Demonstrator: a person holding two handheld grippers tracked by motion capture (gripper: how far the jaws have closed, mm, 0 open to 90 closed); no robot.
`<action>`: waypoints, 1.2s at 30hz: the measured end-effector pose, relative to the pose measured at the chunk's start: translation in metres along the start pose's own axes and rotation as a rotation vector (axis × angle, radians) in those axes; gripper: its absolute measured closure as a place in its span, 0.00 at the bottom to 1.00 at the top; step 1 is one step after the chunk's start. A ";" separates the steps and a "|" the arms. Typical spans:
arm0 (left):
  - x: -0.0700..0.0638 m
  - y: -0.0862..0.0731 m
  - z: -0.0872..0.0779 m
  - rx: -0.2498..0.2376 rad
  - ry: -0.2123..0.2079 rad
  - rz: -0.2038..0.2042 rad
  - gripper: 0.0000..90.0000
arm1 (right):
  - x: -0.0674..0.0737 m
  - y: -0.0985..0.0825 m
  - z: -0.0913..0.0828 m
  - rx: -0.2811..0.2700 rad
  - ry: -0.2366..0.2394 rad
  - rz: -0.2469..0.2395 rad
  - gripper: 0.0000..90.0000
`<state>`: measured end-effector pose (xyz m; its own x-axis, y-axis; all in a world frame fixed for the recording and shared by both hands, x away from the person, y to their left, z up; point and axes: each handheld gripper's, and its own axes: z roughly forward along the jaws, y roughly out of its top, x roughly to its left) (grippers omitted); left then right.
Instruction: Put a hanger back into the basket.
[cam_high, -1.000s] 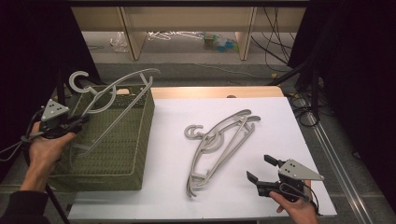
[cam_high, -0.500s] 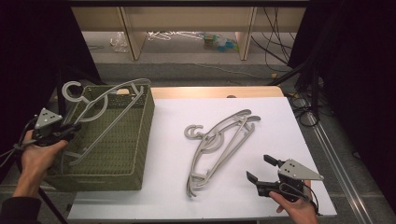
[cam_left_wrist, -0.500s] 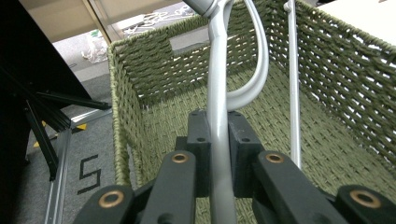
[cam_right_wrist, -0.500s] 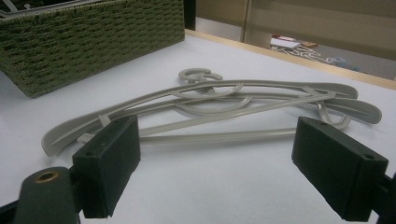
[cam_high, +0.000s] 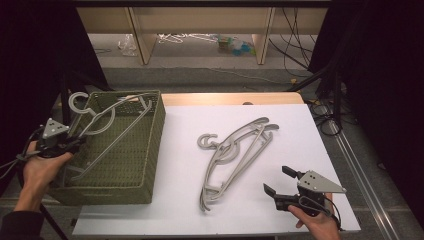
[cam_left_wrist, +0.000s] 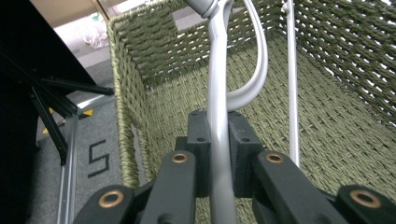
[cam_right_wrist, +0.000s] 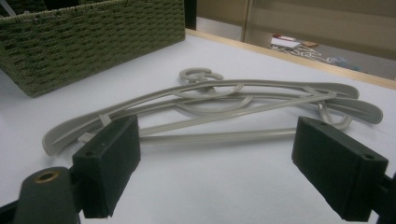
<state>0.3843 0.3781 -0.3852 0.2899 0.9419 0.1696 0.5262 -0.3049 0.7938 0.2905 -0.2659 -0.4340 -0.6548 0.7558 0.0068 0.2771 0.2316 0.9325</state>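
I count one basket (cam_high: 150, 150) and what look like three hangers: one hanger (cam_high: 107, 122) clamped in my left gripper (cam_high: 70, 145), tilted inside the basket, and a pile of two (cam_high: 240, 150) on the table (cam_high: 310, 135), just ahead of my right gripper (cam_high: 280, 182), which gapes empty.

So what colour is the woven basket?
The basket is olive green, with a woven pattern; the left gripper view shows it best.

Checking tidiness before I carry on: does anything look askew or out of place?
The grey plastic hanger held by the left claw sits tilted in the green woven basket, its hook above the rim.
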 end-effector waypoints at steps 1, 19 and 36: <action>0.000 -0.001 0.001 0.003 0.002 -0.001 0.90 | 0.000 0.000 0.000 0.005 0.001 0.000 0.18; -0.010 -0.005 0.033 0.181 -0.019 0.034 0.90 | 0.000 0.000 0.000 0.006 0.001 -0.001 0.18; -0.004 -0.008 0.033 0.215 -0.007 -0.039 0.80 | 0.000 0.000 0.001 -0.002 0.001 -0.010 0.18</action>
<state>0.4056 0.3724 -0.4113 0.2712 0.9527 0.1370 0.6951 -0.2923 0.6568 0.2914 -0.2657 -0.4344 -0.6581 0.7529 -0.0019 0.2694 0.2378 0.9332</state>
